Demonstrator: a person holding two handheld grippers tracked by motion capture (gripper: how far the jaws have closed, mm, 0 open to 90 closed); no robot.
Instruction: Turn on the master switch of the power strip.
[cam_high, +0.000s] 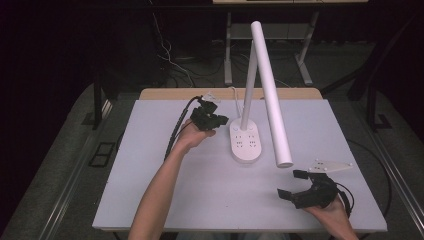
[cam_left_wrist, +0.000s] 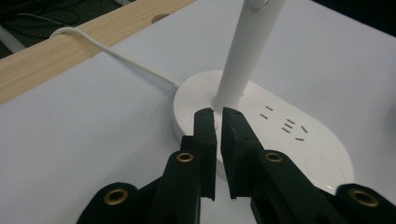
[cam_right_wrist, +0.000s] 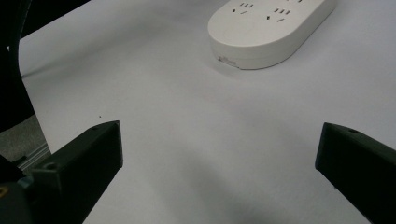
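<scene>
— Dark room all round, isn't it? What stands out in the high view?

— Pale grey tabletop (cam_high: 200, 190) fills the middle of the frame, with a wooden strip (cam_high: 170, 93) along its far edge and dark carpet around it. At centre stands a white desk lamp (cam_high: 272, 95): an oval base (cam_high: 245, 143) with socket slots on top, an upright stem, and a long tube head slanting down toward the lower right.

— And the left tongs (cam_high: 223, 120)?

— Left of centre, held in a hand (cam_high: 192, 134) whose forearm comes up from the bottom edge. In the left gripper view the left tongs (cam_left_wrist: 218, 113) are narrow, the jaws nearly together with a thin slit between them, tips at the base's rim right by the foot of the stem (cam_left_wrist: 243, 51). Whether they touch the base I cannot tell. A white cord (cam_left_wrist: 116, 53) runs from the base to the upper left of that frame.

— The right tongs (cam_high: 292, 184)?

— Lower right of the high view, well apart from the lamp, jaws spread wide and gripping nothing. In the right gripper view they (cam_right_wrist: 219, 154) frame bare tabletop, the base (cam_right_wrist: 268, 30) at the top.
</scene>
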